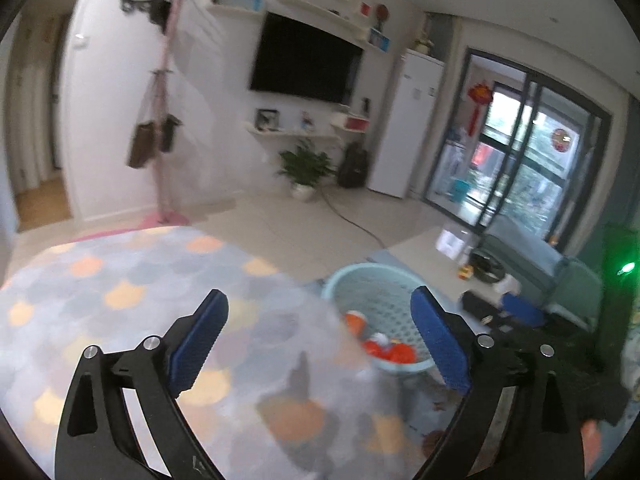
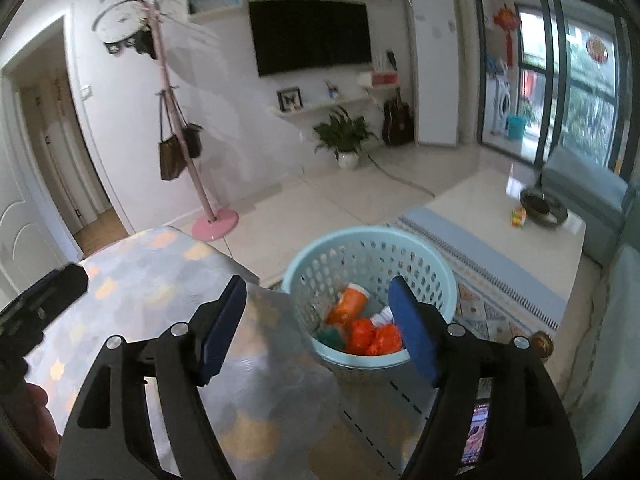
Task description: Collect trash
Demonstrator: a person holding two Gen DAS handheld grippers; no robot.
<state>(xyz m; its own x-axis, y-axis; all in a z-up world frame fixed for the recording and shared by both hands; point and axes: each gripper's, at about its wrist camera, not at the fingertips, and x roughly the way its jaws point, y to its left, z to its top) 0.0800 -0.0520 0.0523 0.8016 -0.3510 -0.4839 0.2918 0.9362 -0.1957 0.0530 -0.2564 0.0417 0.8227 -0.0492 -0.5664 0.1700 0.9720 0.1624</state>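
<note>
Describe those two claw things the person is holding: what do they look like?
Each tool, left and right, is a glossy black frame forking into two angular fingers with cut-out slots and round silver pivot pins. The fingers end in flat blue pads with a fine ribbed texture. No cables or sleeves show.

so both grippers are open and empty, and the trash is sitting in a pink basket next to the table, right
Not quite: the basket is light blue, not pink, as the right wrist view shows. The rest holds: the left gripper and right gripper are open and empty, and the trash lies in the basket beside the table.
</note>
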